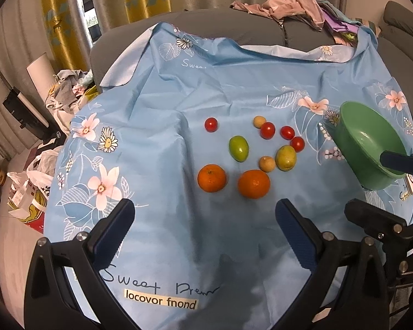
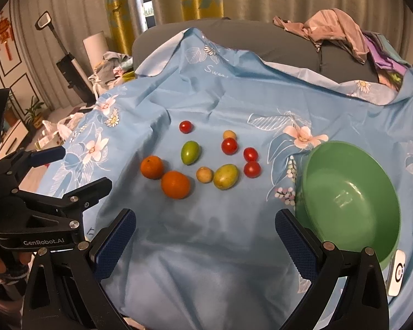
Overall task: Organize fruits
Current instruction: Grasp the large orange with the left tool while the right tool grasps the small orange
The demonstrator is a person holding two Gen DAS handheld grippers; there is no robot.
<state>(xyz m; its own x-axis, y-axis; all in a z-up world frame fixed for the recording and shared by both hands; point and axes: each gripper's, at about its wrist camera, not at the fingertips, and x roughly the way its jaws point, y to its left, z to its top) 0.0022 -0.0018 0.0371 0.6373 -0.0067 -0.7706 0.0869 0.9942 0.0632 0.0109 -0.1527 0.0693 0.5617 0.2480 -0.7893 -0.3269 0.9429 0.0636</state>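
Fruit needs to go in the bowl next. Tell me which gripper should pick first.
Probably right. The right gripper is open and empty beside the green bowl, with the nearer orange just ahead. The left gripper, also open, sits farther from the bowl.

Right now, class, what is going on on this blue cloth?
A person holds a two-finger gripper in each hand over a blue flowered cloth. The left gripper and the right gripper are both open and hold nothing. Fruit lies loose on the cloth: two oranges, two green fruits, four small red tomatoes and two small tan fruits. A green bowl sits empty to the right. No fruit has gone into the bowl.
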